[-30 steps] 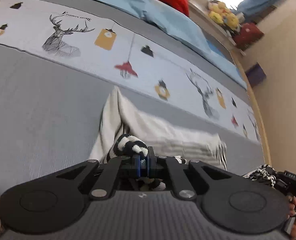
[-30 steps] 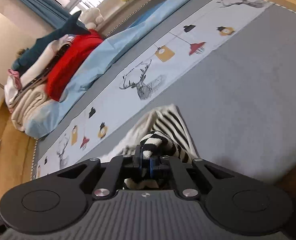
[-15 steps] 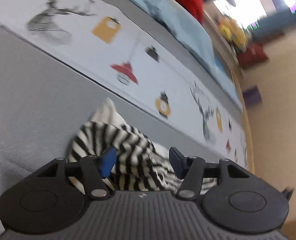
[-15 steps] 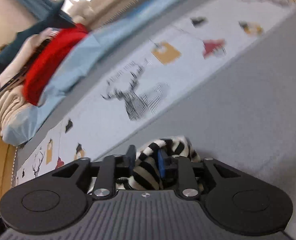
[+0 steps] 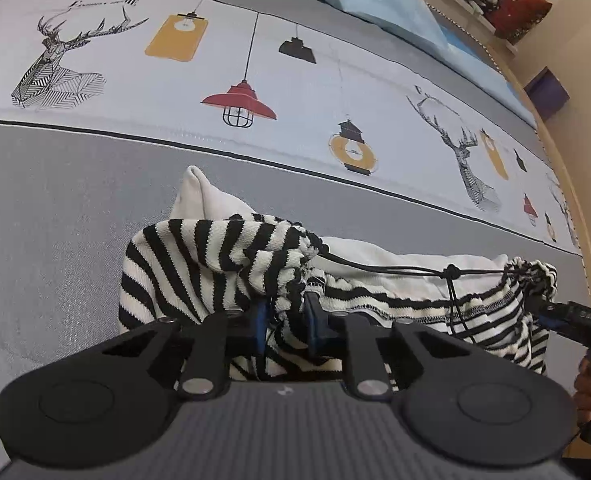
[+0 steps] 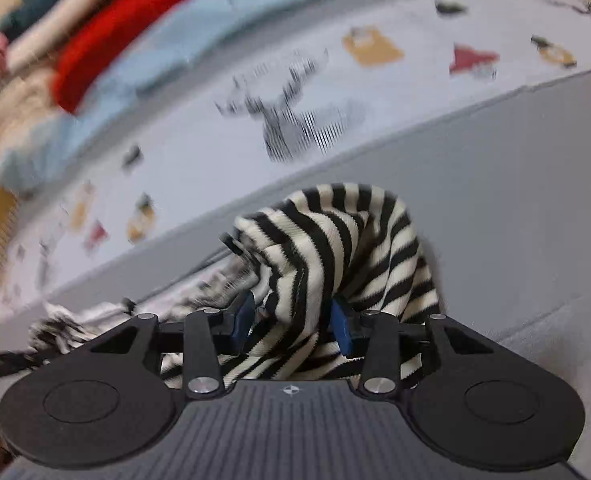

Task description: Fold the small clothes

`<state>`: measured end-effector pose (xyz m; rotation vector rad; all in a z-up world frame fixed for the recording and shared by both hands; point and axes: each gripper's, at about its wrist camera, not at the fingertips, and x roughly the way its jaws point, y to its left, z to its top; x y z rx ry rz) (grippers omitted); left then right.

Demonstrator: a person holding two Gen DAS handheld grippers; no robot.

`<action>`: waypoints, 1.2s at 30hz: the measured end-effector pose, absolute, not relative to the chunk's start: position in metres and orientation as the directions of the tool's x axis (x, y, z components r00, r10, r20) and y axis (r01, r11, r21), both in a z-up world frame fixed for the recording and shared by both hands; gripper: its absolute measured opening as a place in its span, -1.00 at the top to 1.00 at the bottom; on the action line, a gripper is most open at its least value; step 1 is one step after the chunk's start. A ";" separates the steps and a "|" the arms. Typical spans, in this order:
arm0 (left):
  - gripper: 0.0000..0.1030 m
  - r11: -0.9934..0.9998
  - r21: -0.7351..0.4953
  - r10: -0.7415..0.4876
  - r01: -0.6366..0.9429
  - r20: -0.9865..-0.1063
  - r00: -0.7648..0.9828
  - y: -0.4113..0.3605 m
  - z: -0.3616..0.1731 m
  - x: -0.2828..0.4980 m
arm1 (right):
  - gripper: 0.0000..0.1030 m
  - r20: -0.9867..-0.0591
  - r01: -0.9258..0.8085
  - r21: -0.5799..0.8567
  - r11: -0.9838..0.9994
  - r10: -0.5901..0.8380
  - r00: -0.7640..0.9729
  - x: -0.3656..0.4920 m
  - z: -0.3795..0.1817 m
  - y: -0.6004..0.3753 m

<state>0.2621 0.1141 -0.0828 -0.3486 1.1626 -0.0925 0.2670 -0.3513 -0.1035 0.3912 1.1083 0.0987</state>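
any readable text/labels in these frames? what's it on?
Script line above the deer print on the bedsheet: too small to read.
Light marking on the right tool, at the left view's edge: unreadable.
Right view: blurred, no text legible.

Even indoor light, one view sharp and one smeared

The left wrist view is crisp and evenly lit, with soft shadow under the striped garment on the bed, whose print lines bow with fisheye curvature toward the edges. The right wrist view is motion-blurred: the bedding pile and printed sheet streak, while the right gripper body stays sharp.
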 end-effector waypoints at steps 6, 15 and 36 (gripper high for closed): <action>0.69 0.907 -0.380 -0.250 -0.180 -0.831 0.497 0.133 -0.069 0.277 | 0.83 -0.878 0.182 0.286 0.941 0.181 0.443 0.293 -0.115 -0.337; 0.69 0.847 -0.474 -0.223 -0.240 -0.727 0.650 0.147 -0.055 0.298 | 0.85 -0.695 0.234 0.500 0.834 0.225 0.684 0.313 -0.082 -0.345; 0.00 0.965 -0.249 -0.259 0.079 -0.873 0.414 0.079 -0.083 0.303 | 0.16 -0.783 -0.187 0.408 0.894 0.448 0.432 0.298 -0.091 -0.285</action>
